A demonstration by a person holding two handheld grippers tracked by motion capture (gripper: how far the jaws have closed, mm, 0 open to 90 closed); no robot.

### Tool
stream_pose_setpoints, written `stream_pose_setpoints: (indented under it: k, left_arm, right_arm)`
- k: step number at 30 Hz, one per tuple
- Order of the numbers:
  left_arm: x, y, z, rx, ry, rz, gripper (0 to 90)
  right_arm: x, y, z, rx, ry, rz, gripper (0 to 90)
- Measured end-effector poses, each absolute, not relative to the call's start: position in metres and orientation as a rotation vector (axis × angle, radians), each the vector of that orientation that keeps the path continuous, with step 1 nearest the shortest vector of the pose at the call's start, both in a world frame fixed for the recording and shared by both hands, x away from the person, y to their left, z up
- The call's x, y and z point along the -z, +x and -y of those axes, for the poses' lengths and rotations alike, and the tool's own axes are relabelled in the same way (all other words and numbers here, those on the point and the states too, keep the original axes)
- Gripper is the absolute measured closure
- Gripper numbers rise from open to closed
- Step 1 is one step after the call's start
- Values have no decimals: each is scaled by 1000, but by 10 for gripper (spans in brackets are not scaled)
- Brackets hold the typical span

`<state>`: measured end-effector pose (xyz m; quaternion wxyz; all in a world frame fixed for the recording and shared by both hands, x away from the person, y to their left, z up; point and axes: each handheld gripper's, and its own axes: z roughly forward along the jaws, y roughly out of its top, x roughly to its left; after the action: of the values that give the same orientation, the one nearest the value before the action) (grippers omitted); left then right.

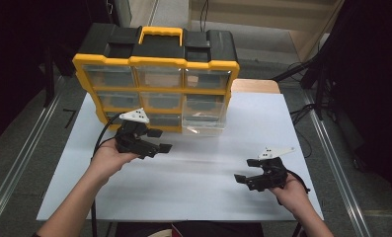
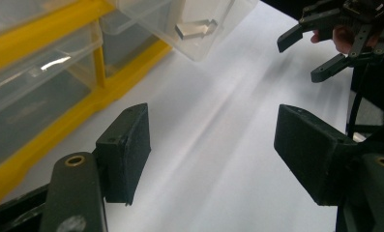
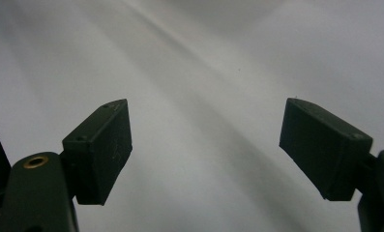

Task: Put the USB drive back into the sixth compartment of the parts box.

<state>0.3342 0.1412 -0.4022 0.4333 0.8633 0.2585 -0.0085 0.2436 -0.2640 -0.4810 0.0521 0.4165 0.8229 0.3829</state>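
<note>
Smooth white tabletop (image 1: 193, 182) bears a yellow-framed organizer (image 1: 156, 79); left gripper (image 1: 159, 140) and right gripper (image 1: 246, 170) gape empty.

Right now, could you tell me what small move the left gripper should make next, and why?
Probably ease the left gripper toward the clear drawer that sticks out of the yellow organizer. Its jaws stand open with nothing between them, and that drawer is the one pulled out, just beyond them. The right gripper hangs open over the white table.
</note>
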Motion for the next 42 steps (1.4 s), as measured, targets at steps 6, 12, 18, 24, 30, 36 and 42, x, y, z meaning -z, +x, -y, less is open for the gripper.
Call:
stream_pose_setpoints:
  k: [6,12,18,24,30,36,42]
  left_arm:
    - [419,326,-144,-6,2141,-634,299]
    - [431,317,-150,-9,2106,-662,299]
    - [438,311,-154,-12,2109,-679,299]
    - [443,304,-160,-2,2102,-686,299]
    - [447,298,-167,6,2102,-693,299]
    - [450,294,-176,3,2109,-706,299]
    - [452,291,-187,-3,2107,-734,299]
  right_arm:
    - [481,244,264,-1167,1264,-2499,172]
    - [481,244,263,-1163,1262,-2502,172]
    - [481,244,263,-1159,1264,-2503,172]
    - [482,244,263,-1154,1267,-2506,172]
    - [482,244,263,-1155,1268,-2506,172]
    - [482,244,263,-1154,1269,-2506,172]
    - [482,245,263,-1153,1268,-2509,172]
